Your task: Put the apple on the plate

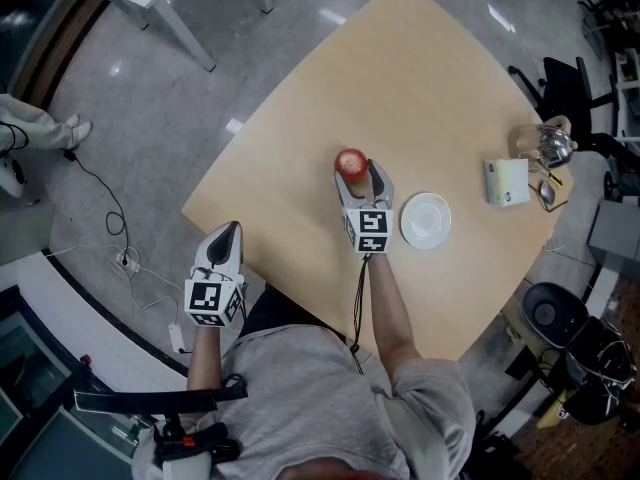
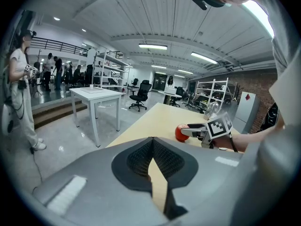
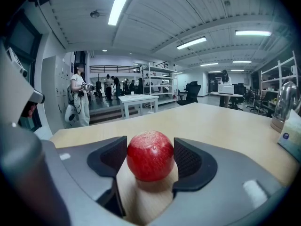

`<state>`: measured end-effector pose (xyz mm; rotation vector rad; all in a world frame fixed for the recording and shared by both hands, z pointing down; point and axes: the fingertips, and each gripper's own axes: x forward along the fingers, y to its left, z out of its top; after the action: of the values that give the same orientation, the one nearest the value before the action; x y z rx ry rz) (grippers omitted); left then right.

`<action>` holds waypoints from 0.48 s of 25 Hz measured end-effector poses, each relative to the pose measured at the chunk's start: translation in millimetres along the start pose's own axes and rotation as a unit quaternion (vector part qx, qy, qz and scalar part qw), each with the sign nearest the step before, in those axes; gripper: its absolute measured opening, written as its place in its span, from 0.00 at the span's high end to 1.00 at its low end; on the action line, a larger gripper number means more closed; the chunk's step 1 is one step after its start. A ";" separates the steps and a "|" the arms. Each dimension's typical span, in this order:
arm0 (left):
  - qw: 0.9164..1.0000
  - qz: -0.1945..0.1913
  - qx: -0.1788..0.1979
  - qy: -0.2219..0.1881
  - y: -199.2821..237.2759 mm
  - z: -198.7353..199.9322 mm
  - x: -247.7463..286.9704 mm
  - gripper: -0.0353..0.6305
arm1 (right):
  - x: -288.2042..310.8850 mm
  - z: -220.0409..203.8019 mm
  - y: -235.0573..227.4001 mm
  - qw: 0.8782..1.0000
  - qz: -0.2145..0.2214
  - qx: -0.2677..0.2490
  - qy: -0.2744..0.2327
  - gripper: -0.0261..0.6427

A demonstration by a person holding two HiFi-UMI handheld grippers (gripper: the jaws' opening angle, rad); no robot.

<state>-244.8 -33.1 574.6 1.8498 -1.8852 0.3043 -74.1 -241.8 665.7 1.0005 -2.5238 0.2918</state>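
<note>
Red apple (image 3: pixel 150 155) sits on the pale wooden worktop (image 1: pixel 400 68), clamped between the jaws of the right gripper (image 1: pixel 358 174) — both pads press on its sides. Just right of that gripper lies the white plate (image 1: pixel 426 220), apart from the apple. At the worktop's near edge is the left gripper (image 1: pixel 226 236) — jaws together, nothing between them.

The pale wooden table (image 1: pixel 420 78) lies bare beyond and to the left of the red apple (image 1: pixel 350 162), which fills the gap between the right gripper's (image 1: pixel 358 175) jaws. The small round white plate (image 1: pixel 426 220) sits just right of that gripper, with open tabletop between them. Farther right, a white carton (image 1: pixel 507 181) and a clear glass kettle (image 1: pixel 545 145) crowd the table's corner, apart from the plate. The left gripper (image 1: pixel 228 234) hangs at the near edge, clear of everything.
</note>
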 end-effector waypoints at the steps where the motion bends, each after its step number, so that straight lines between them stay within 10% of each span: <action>1: 1.000 0.000 0.000 -0.001 0.2 0.3 -0.2 0.92 | -0.1 0.4 0.1 1.000 0.000 0.000 -0.001 0.49; 12: 1.000 -0.003 0.003 -0.008 -4.0 2.8 -5.8 0.92 | -8.8 4.4 2.0 1.000 0.002 0.003 -0.007 0.50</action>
<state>-241.5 -29.7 568.7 1.8670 -1.8909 0.2951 -70.9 -236.6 657.8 1.0020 -2.5387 0.2944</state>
